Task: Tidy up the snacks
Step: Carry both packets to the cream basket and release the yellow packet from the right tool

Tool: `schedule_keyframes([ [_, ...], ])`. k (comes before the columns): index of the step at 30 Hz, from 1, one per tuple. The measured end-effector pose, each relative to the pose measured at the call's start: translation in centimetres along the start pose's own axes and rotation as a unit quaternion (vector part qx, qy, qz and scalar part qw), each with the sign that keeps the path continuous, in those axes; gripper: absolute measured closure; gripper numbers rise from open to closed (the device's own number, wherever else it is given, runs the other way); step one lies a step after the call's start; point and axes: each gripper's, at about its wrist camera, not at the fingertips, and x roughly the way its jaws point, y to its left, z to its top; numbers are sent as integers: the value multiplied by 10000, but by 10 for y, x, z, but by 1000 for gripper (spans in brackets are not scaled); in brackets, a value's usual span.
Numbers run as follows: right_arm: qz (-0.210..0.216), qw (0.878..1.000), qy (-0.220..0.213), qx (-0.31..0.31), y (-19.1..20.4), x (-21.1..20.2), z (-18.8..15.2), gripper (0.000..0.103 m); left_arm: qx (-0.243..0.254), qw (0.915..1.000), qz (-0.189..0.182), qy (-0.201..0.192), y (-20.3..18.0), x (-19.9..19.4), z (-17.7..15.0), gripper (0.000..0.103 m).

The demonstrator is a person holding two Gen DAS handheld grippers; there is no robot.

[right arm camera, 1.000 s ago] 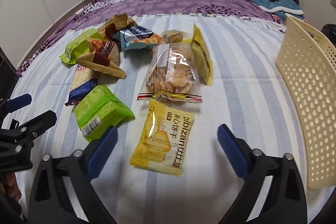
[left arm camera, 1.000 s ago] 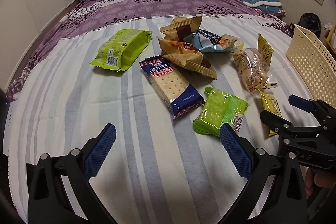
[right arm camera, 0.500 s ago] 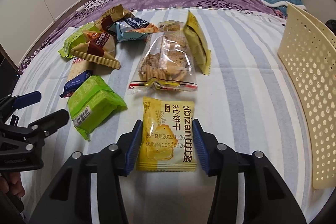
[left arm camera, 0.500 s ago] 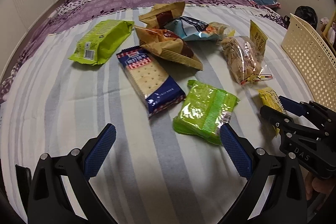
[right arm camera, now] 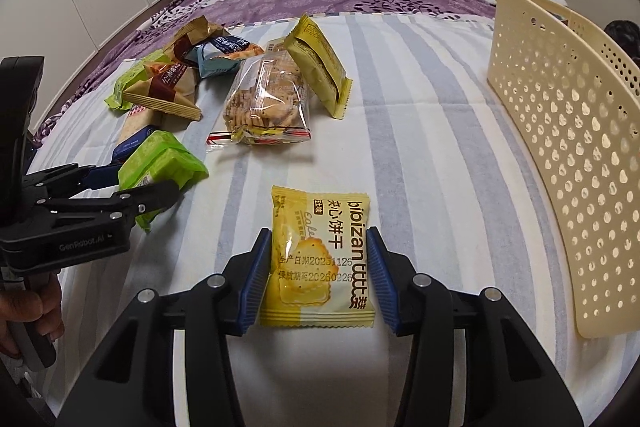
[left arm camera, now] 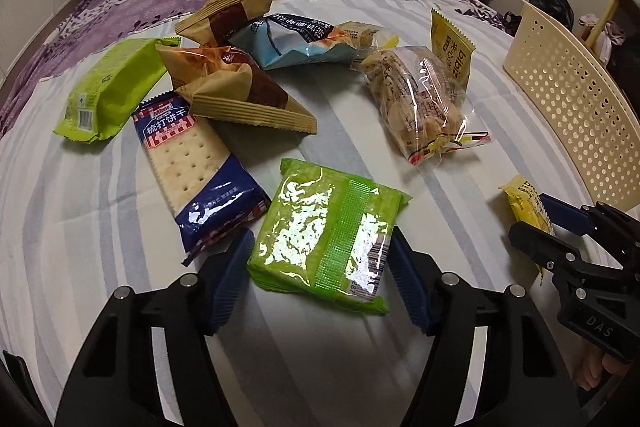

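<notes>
On the far left of the striped bed sheet (left arm camera: 100,211) lies a long green packet (left arm camera: 108,89), and just beside it a blue cracker packet (left arm camera: 200,171) with its near end touching the left pad of the left gripper (left arm camera: 320,279). Behind these sit two tan wedge-shaped packets (left arm camera: 244,95) and a light-blue bag (left arm camera: 296,41).

The left gripper points steeply down at a square green packet (left arm camera: 328,227), which lies flat on the sheet between the two blue pads. The jaws are closing around it; the right pad meets the packet's edge, while the left pad seems just short of it, though the view there is too dark to be sure.

Further right, a clear bag of biscuits (right arm camera: 266,99) rests against an upright yellow packet (right arm camera: 320,67).

The right gripper (right arm camera: 318,279) pinches a small yellow biscuit packet (right arm camera: 320,255) by its two long edges, both pads pressed to it, the packet's far half sticking out beyond the fingertips over the sheet.

On the far right stands a cream perforated basket (right arm camera: 568,131), well apart from the snack pile and near the right gripper.
</notes>
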Motion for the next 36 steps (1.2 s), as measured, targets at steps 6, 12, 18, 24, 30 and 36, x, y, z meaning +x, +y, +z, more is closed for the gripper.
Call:
schedule_keyframes([
  [6,42,10000,-38,-35,-1,-2,0,56,-53,9999,-101,19,-6,-8,-4,39],
  [12,84,9999,-130,-20,-5,-14,-4,56,-28,9998,-176,51,-15,-17,-13,39],
  [18,95,10000,-6,30,-11,-9,-10,55,124,9997,-127,153,-23,-6,-7,38],
  [24,-13,9999,-43,-149,-6,-5,-9,55,148,9999,-31,81,-27,-4,-5,43],
  [30,97,9995,-312,9,-12,-27,-4,58,92,9996,-34,-256,-32,-36,1,43],
  [36,170,9942,-1011,337,-35,-89,12,58,127,9979,19,-629,-40,-73,17,43],
])
